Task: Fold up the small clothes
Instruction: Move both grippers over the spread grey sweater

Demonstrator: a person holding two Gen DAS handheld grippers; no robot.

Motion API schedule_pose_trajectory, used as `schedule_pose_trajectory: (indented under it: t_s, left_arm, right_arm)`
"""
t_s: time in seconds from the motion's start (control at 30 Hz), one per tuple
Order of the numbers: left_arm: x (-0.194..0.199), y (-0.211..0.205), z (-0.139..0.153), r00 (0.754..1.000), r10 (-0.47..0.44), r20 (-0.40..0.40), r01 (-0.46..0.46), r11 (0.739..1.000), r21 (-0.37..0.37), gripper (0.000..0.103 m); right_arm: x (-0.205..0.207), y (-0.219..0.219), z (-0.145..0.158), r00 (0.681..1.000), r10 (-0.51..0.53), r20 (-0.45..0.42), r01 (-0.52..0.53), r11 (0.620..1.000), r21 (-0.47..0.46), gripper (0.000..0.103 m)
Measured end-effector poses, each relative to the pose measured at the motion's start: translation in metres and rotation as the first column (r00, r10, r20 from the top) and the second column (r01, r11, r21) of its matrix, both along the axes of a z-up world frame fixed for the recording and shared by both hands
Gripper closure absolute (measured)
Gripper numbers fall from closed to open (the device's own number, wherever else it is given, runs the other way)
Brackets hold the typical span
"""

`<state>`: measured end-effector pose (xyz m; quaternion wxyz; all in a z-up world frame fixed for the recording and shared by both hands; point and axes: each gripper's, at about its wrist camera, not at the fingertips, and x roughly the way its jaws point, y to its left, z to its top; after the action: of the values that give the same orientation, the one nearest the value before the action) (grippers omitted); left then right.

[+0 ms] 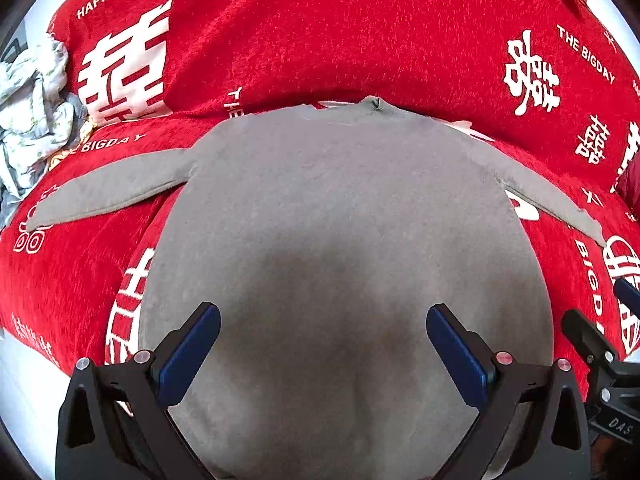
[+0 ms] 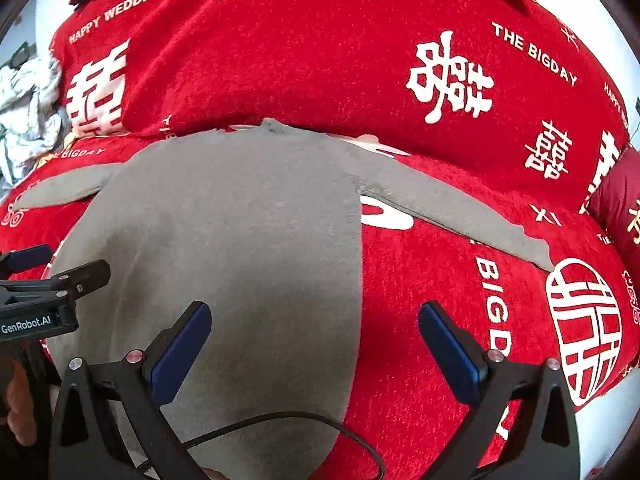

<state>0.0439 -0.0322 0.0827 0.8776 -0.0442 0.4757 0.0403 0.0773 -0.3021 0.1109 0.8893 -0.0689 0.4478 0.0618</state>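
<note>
Grey sweater (image 1: 340, 220) lies flat, sleeves spread, on red cover (image 1: 320, 40). I see left gripper (image 1: 323, 344) jaws wide open over its body, empty; right gripper (image 2: 314, 340) likewise, straddling its right edge.

The grey sweater (image 1: 328, 208) is soft, matt, faintly fuzzy knit cloth, lying on a red cover (image 1: 320, 40) of coarse, nubbly woven fabric with flat white print. At nine o'clock sits crumpled thin pale cloth (image 1: 32, 100). The left gripper (image 1: 323, 344) and right gripper (image 2: 314, 342) are matt black plastic with smooth blue pads and shiny metal screw heads.
</note>
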Motion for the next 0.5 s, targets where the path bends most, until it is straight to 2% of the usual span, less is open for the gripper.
schedule_pose_trajectory:
  t_s: [0.2,0.37,0.5]
  left_arm:
    - [0.017,-0.012,0.001,1.000,0.000,-0.007,0.001,1.000,0.010,0.000]
    - [0.035,-0.033,-0.002,1.000,-0.025,-0.016,0.026,0.999,0.045,0.000]
    - [0.047,-0.045,-0.006,0.998,-0.048,-0.030,0.048,0.999,0.008,0.000]
  right_arm:
    - [0.016,-0.025,-0.003,0.998,-0.039,-0.041,0.043,0.995,0.094,0.000]
    - [0.032,-0.049,-0.008,0.994,-0.082,-0.075,0.091,0.989,0.114,0.000]
    - [0.044,-0.070,-0.012,0.988,-0.120,-0.101,0.134,0.981,0.140,0.000]
